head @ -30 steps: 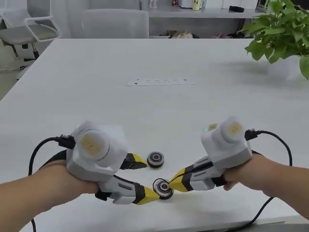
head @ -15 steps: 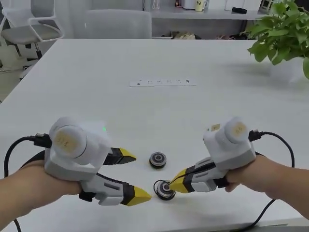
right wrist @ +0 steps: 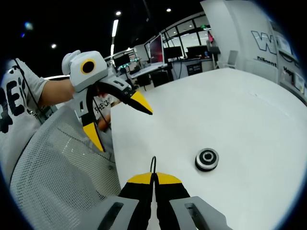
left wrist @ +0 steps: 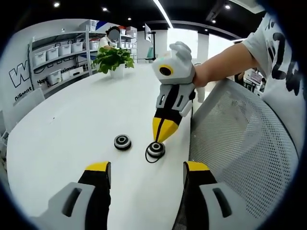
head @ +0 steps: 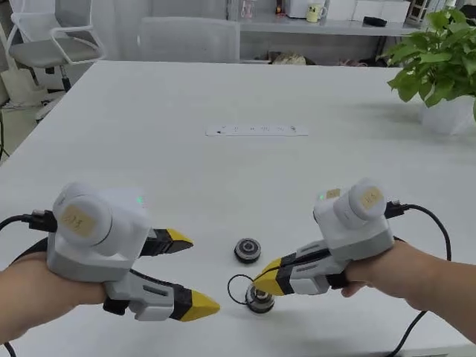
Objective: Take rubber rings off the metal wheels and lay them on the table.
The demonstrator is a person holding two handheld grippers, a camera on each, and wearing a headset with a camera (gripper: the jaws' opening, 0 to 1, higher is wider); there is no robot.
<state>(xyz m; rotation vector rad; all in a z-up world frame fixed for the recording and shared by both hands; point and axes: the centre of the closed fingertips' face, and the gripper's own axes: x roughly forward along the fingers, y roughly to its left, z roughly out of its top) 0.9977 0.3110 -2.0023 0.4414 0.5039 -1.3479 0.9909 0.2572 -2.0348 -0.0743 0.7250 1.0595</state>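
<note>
- White tabletop [head: 223,171] in an open office, with a power strip [head: 256,131] lying mid-surface and a potted plant [head: 435,59] at the far right corner.
- Two metal wheels sit near the front edge: the near wheel [head: 258,299] lies just under the right tool's tips, and the far wheel [head: 248,250] rests a little beyond it, apart from both tools.
- Right tool [head: 265,282] has its jaws pressed together on a thin black rubber ring [right wrist: 153,165], which loops out beside the near wheel, seemingly half peeled off.
- Left tool [head: 195,271] stands wide, holding nothing, to the left of both wheels.
- The far wheel appears to wear a dark ring around its rim.
- Handling, as a guess: the ring looks thin, limp and stretchy, so it should hang and sag once free and could snap back if released under tension. A pinch across one strand of the loop seems enough.
- The wheel looks small, stiff and prone to roll or skid, so it probably wants pinning at the hub or flanks while the ring comes off.
</note>
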